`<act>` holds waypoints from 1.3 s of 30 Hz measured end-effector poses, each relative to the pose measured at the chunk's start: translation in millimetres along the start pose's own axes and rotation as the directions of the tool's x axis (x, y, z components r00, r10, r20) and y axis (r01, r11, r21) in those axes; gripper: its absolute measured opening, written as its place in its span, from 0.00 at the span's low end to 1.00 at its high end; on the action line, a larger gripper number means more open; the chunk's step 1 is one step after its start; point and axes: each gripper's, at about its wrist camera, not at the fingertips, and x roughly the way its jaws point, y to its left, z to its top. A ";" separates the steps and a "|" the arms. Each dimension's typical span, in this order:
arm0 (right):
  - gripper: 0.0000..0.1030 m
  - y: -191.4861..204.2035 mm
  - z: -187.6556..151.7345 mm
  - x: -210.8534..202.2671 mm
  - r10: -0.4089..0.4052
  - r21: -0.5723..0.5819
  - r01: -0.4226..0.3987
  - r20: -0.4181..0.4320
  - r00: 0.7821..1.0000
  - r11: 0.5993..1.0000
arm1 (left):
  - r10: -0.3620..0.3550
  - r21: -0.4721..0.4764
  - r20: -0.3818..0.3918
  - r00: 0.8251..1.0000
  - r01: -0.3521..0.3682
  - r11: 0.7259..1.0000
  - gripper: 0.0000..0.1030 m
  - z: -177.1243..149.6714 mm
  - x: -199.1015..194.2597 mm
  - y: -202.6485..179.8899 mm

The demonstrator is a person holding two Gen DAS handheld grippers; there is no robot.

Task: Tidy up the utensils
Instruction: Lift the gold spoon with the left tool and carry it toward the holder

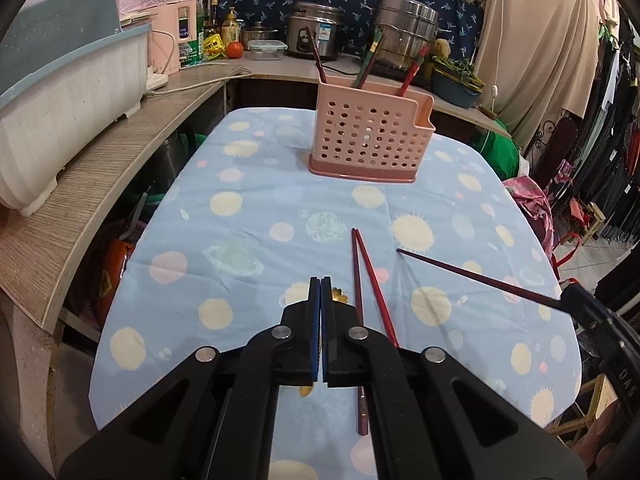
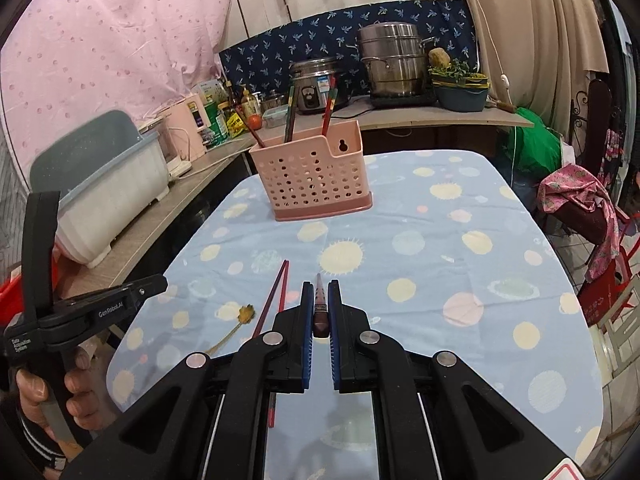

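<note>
Left gripper (image 1: 321,280), low centre of the left view, jaws fully together, blue pads touching, nothing between them; a gold spoon (image 1: 339,295) peeks out just behind its tip on the cloth. Right gripper (image 2: 320,285), low centre of the right view, clamped on a dark chopstick (image 2: 320,304) that points forward between the pads; in the left view the same stick crosses the right side, off the cloth. Two red chopsticks (image 1: 366,280) lie on the blue tablecloth (image 1: 248,240) just right of the left gripper, tips meeting in a narrow V. Pink holder (image 1: 370,138) stands upright at the far end of the table, upper centre, chopsticks already sticking out of it. A hand (image 2: 44,396) holds the left gripper's handle at lower left of the right view. Counter with pots behind.
</note>
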 end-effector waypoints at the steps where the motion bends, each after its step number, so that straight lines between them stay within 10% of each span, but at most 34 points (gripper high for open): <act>1: 0.07 -1.1 1.7 -0.9 -0.001 0.004 0.001 0.005 1.000 1.000 | 0.002 0.000 -0.003 1.000 -0.002 1.000 0.00 -0.7 0.5 1.2; 4: 0.06 -3.8 -0.6 -2.6 0.001 0.012 -0.001 0.005 1.000 1.000 | 0.001 0.004 -0.030 1.000 -0.001 1.000 0.04 -12.9 6.9 8.0; 8: 0.07 -5.3 -11.6 -0.8 0.005 0.026 -0.005 -0.018 1.000 1.000 | -0.014 -0.024 -0.096 0.995 0.011 1.000 0.36 -46.6 22.6 23.4; 17: 0.06 -2.2 -27.8 7.8 0.009 0.033 -0.007 -0.065 0.998 0.999 | -0.011 -0.038 -0.157 0.988 0.005 0.999 0.35 -89.3 52.5 31.6; 25: 0.06 -2.2 -31.2 11.1 0.006 0.037 -0.003 -0.077 0.997 0.999 | -0.022 -0.017 -0.143 0.990 0.020 1.000 0.06 -87.1 56.7 28.1; 39: 0.06 -2.1 -23.0 3.4 0.010 0.029 -0.009 -0.045 0.999 1.000 | -0.024 -0.001 -0.058 0.998 0.024 1.000 0.01 -54.1 11.3 16.8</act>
